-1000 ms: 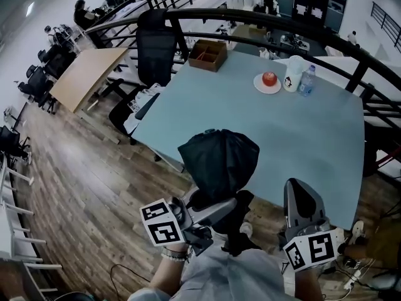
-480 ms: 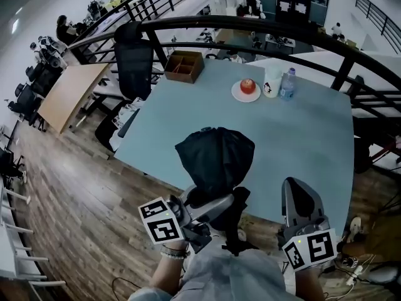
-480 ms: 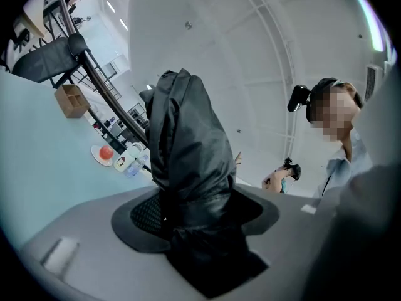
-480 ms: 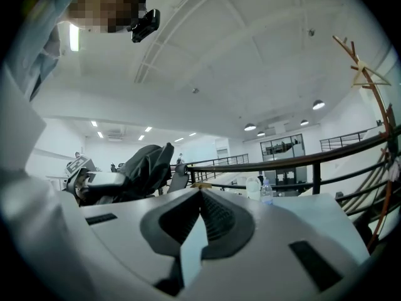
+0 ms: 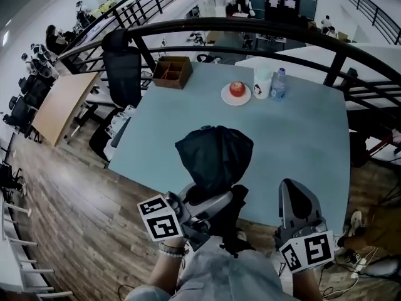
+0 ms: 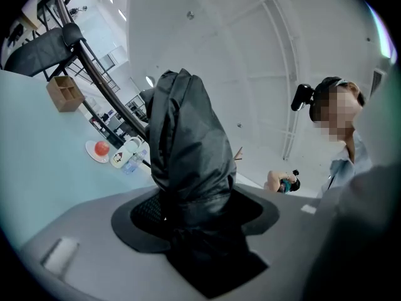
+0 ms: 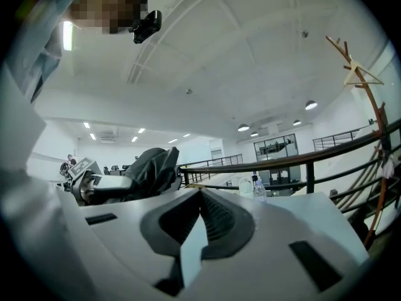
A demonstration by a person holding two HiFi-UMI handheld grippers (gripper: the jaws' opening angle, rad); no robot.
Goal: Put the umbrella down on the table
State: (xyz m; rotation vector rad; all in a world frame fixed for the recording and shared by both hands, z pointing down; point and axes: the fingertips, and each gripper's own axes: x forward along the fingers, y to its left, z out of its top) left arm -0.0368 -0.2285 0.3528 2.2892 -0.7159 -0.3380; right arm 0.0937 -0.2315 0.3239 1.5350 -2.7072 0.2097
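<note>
A folded black umbrella stands upright in my left gripper, whose jaws are shut on its lower part, just at the near edge of the pale blue table. In the left gripper view the umbrella fills the middle, pinched between the jaws of the left gripper. My right gripper hangs to the right of it near the table's front edge, jaws shut with nothing between them. The right gripper view shows the right gripper closed, and the umbrella off to the left.
At the table's far side stand a plate with a red apple, a white cup and a water bottle. A wooden box sits at the far left corner. A black chair and a dark railing border the table.
The table has drifted left and slightly nearer in the head view as the camera moved. Both grippers and the umbrella keep the same pose.
</note>
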